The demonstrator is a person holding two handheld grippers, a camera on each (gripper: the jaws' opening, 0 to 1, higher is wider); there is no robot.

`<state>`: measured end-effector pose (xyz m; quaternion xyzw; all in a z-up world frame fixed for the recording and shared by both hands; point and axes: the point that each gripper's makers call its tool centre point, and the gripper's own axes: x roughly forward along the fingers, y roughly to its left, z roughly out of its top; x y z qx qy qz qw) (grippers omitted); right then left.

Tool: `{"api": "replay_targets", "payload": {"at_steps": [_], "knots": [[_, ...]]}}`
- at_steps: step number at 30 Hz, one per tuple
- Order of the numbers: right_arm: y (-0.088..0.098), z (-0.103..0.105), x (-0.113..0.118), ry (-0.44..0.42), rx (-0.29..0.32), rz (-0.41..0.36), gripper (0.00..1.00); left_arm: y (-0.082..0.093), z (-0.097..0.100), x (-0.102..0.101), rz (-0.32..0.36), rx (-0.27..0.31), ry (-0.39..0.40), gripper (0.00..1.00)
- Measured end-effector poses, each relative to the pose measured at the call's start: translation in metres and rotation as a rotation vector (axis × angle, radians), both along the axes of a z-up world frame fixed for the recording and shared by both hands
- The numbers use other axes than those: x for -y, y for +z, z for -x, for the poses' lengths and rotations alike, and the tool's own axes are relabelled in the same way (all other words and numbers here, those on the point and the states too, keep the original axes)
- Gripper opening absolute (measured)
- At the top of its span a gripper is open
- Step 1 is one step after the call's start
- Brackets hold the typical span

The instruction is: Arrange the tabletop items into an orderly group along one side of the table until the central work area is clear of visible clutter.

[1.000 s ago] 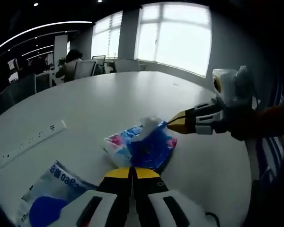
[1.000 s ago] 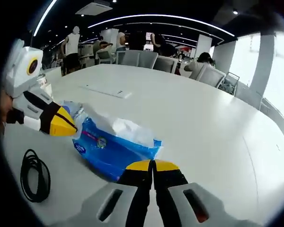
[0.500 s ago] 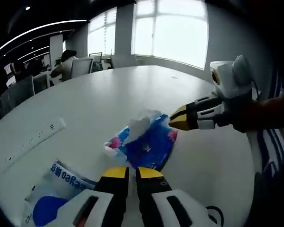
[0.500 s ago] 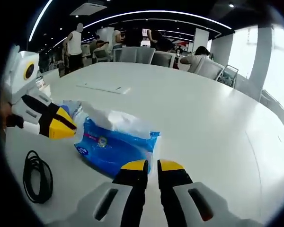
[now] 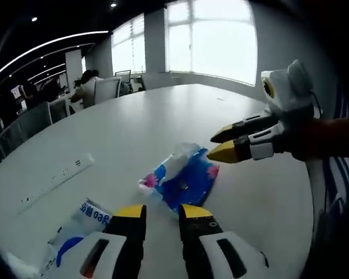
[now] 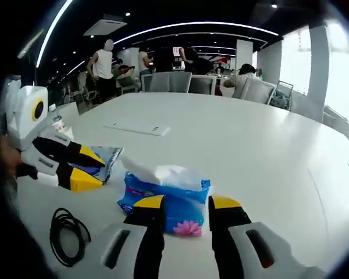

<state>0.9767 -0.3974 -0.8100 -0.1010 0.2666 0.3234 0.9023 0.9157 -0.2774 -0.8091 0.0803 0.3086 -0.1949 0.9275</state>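
Note:
A blue tissue pack (image 5: 185,181) with white tissue sticking out of its top lies flat on the white table (image 5: 134,128). My left gripper (image 5: 163,213) is open just short of the pack's near edge, holding nothing. My right gripper (image 5: 216,146) comes in from the right, open, its yellow tips beside the pack's far corner. In the right gripper view the tissue pack (image 6: 180,197) lies just beyond my open right gripper (image 6: 186,202). My left gripper (image 6: 92,170) stands open at the left of that view.
A blue and white plastic bag (image 5: 75,229) lies left of the pack, also the bag (image 6: 107,158) behind the left jaws. A coiled black cable (image 6: 67,228) lies near the table's edge. A white power strip (image 6: 136,128) sits further in. Chairs and people stand beyond the table.
Both grippers have gone from shut to open and have drawn back a little from the tissue pack. The pack now lies flat on the table with no jaw touching it.

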Motion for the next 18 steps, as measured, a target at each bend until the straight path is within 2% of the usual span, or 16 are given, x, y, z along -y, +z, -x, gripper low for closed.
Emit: {"api": "replay_targets", "payload": {"at_steps": [6,8,11,18], "knots": [[0.007,0.011,-0.016,0.04,-0.003,-0.026,0.37,0.017,0.015,-0.018,-0.012,0.023,0.054,0.26],[0.01,0.014,-0.02,0.052,-0.001,-0.021,0.38,0.014,0.021,-0.026,-0.023,0.023,0.071,0.28],[0.013,0.018,-0.029,0.081,0.003,-0.024,0.42,0.02,0.027,-0.036,-0.028,0.024,0.105,0.34],[0.019,0.027,-0.053,0.129,0.009,-0.034,0.47,0.028,0.048,-0.062,-0.028,0.031,0.177,0.38]]}}
